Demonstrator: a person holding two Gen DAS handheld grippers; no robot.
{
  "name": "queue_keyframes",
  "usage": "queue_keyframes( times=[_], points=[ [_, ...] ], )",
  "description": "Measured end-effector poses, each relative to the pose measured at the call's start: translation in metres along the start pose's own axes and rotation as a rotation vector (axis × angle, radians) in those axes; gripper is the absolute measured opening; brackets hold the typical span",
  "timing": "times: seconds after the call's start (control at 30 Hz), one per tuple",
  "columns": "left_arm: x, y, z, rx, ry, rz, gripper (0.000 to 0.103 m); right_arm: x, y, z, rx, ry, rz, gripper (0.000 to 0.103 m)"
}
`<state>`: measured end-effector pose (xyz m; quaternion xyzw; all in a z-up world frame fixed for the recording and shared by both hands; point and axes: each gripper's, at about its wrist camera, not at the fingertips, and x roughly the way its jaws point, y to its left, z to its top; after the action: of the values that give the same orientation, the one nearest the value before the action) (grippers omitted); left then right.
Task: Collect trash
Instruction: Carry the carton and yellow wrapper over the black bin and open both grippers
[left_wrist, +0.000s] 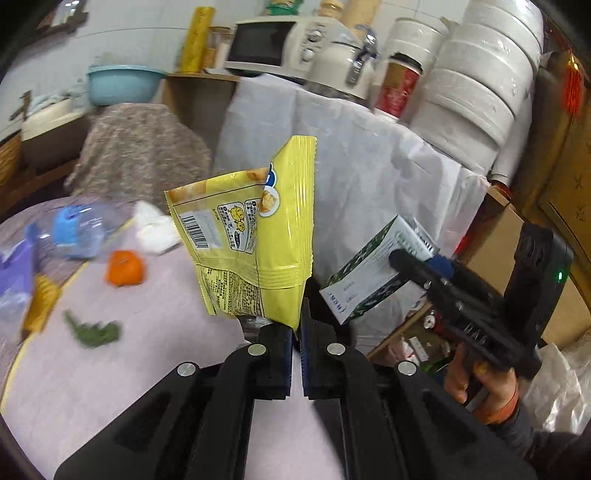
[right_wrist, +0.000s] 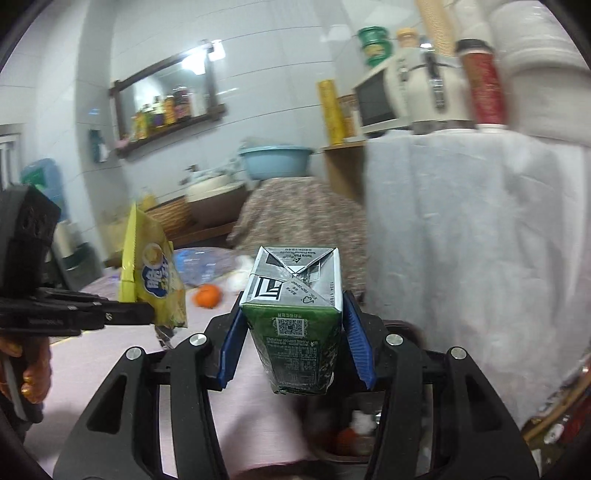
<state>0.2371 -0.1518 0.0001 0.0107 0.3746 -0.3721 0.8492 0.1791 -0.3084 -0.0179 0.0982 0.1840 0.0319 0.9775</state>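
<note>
My left gripper (left_wrist: 297, 325) is shut on the bottom edge of a yellow snack bag (left_wrist: 258, 236) and holds it upright above the pink table (left_wrist: 147, 350). It also shows in the right wrist view (right_wrist: 155, 280) at the left, held by the left gripper (right_wrist: 151, 314). My right gripper (right_wrist: 291, 332) is shut on a green and white drink carton (right_wrist: 299, 317), held in the air past the table's right edge. In the left wrist view the carton (left_wrist: 373, 269) and the right gripper (left_wrist: 406, 258) are at the right.
On the table lie an orange (left_wrist: 125, 272), a clear plastic bottle (left_wrist: 74, 232), white tissue (left_wrist: 155, 229), a green scrap (left_wrist: 94, 332) and a yellow wrapper (left_wrist: 40, 306). A white-draped stand (left_wrist: 369, 177) with appliances is behind. A bin with trash (right_wrist: 354, 435) sits below the carton.
</note>
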Motion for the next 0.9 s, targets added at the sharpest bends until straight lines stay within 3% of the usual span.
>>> queue_keyframes(
  times=[0.1,0.3,0.53,0.67,0.9],
  points=[
    [0.042,-0.018,0.013,-0.008,0.061,-0.059,0.004,-0.004,-0.031,-0.006,0.033,-0.005,-0.086,0.051],
    [0.126,-0.036,0.010,-0.051,0.216,-0.103,0.004,-0.005,-0.082,-0.023,0.085,0.020,-0.213,0.051],
    [0.185,-0.036,0.001,-0.075,0.308,-0.016,0.006,0.001,-0.121,-0.038,0.144,0.059,-0.254,0.051],
    [0.189,-0.035,0.005,-0.094,0.307,-0.011,0.033,0.009,-0.126,-0.042,0.149,0.080,-0.262,0.051],
    [0.173,-0.038,0.007,-0.068,0.251,-0.004,0.055,0.022,-0.122,-0.050,0.152,0.118,-0.239,0.051]
  ],
)
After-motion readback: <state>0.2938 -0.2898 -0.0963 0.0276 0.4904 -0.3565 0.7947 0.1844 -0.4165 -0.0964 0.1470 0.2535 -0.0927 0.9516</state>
